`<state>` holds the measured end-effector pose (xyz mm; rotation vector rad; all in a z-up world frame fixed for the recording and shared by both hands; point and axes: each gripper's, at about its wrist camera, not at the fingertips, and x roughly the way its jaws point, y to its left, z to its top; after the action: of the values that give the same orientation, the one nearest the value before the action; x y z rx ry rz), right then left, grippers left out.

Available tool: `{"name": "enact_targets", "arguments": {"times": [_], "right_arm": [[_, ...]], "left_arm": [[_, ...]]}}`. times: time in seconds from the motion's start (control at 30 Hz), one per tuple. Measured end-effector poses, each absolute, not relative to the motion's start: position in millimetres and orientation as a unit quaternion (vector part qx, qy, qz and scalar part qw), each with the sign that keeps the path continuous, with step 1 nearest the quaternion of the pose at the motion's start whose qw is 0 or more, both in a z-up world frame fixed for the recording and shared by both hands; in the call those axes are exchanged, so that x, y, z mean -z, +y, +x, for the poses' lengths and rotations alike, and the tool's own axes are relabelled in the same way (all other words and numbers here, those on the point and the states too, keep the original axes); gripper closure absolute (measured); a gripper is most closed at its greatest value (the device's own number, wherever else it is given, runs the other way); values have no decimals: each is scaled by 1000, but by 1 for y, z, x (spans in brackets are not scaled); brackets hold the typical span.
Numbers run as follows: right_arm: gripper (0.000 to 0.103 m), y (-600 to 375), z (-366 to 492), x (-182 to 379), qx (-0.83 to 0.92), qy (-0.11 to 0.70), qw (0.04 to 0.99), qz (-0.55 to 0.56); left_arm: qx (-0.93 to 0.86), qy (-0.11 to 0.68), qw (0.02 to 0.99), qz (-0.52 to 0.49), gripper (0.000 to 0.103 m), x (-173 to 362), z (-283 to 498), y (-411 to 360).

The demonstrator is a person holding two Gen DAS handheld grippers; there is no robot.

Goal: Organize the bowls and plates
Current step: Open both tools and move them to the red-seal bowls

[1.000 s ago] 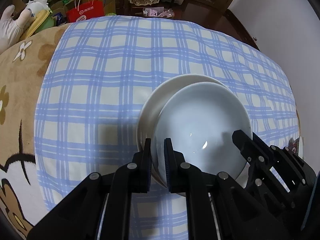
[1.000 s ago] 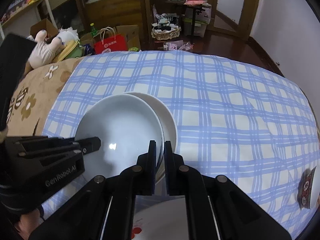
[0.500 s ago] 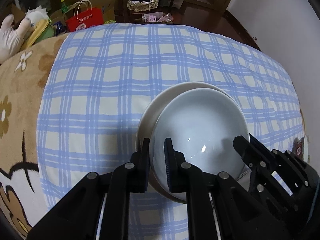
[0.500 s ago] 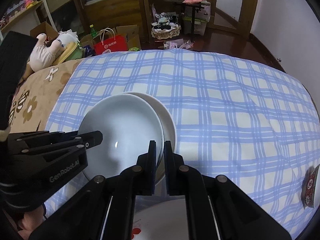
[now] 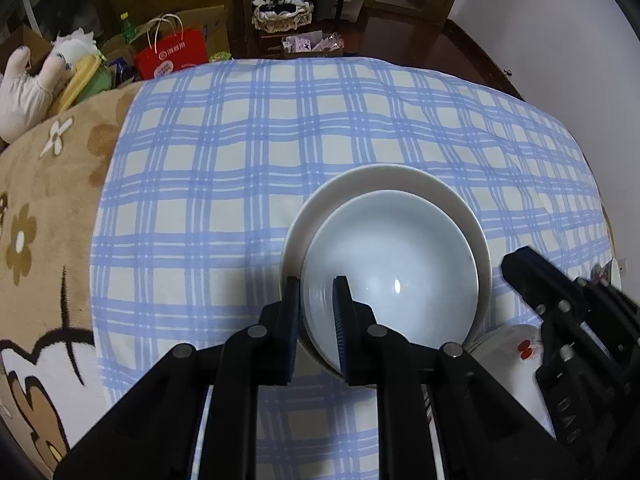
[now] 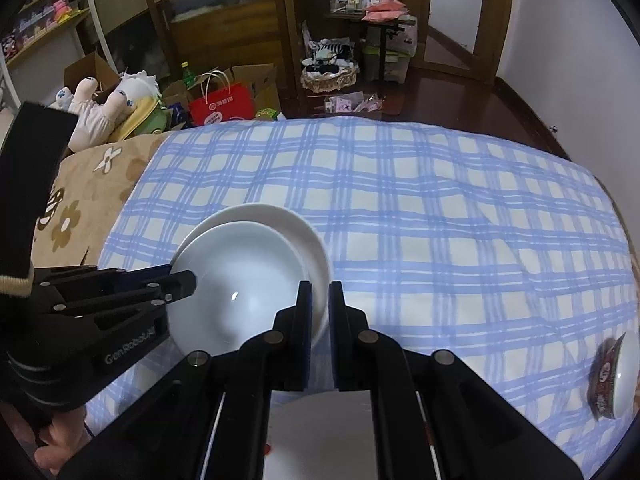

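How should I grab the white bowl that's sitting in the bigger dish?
Pinch the white bowl by its near rim, coming down from above with one finger inside and one outside. It sits upright and open in the bigger dish. Its wall is thin, and the whole bowl looks too wide to squeeze across.

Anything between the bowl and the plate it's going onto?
Nothing visible. The bowl already sits inside the plate, off-centre toward the left gripper. That gripper's jaws have just been opening, the bowl's rim between them; the right gripper is shut on the opposite rim.
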<state>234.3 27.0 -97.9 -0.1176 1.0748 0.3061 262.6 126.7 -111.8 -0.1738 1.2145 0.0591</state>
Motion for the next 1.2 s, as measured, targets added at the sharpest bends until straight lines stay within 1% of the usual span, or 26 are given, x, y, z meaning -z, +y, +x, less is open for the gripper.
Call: {"name": "enact_targets", "arguments": {"times": [0.03,0.07,0.1,0.13,0.17,0.2,0.27,0.3,0.37,0.4,0.43,0.47,0.5,0.57,0.63,0.77,0.83,0.87,0.93,1.0,1.17,1.2], "right_arm": [[95,25,234,97,-144,509,846,-59],[95,23,235,95,-139,508,847,-66],[94,20,235,94,-134,507,849,-69],[94,15,236,92,-129,506,850,-68],[94,11,237,91,-127,508,849,-64],[94,8,237,90,-126,509,850,-60],[94,1,236,86,-121,506,852,-56],[94,-3,235,85,-119,505,853,-55],[91,-14,233,81,-113,507,854,-46],[83,-21,232,78,-110,507,854,-41],[73,-28,230,75,-105,506,855,-35],[68,-34,228,72,-100,504,857,-32],[61,-39,226,69,-96,500,860,-32],[54,-54,222,60,-84,493,865,-34],[43,-70,219,51,-75,489,869,-32],[34,-103,214,32,-65,480,874,-19],[27,-120,211,22,-60,473,879,-16],[25,-131,209,15,-55,467,882,-16],[18,-151,205,5,-44,460,887,-16],[13,-171,201,-4,-32,453,891,-12],[9,-212,192,-16,-1,449,894,-12],[5,-223,189,-18,8,447,895,-11]], "left_arm": [[-35,567,819,-77,85,109,261,125],[-44,565,821,-72,81,106,258,124],[-52,560,824,-68,73,102,256,122],[-53,552,830,-66,68,97,253,120],[-47,543,836,-62,59,92,250,118],[-41,537,841,-57,55,89,247,116],[-31,528,847,-46,52,81,243,110],[-25,525,850,-46,49,78,240,108],[-9,519,853,-52,47,72,236,104],[-2,515,855,-54,45,69,234,101],[5,511,858,-56,44,65,232,98],[9,507,860,-54,39,61,229,94],[14,502,863,-51,34,57,227,89],[26,488,871,-38,29,48,223,76],[33,486,873,-23,24,43,222,63],[44,494,869,0,22,37,225,35],[46,492,869,12,22,32,223,20],[48,491,870,16,22,30,223,14],[57,490,869,18,22,25,224,-1],[62,488,871,13,22,20,225,-14],[96,476,874,5,21,7,228,-54],[100,474,874,9,21,5,228,-62]]}}
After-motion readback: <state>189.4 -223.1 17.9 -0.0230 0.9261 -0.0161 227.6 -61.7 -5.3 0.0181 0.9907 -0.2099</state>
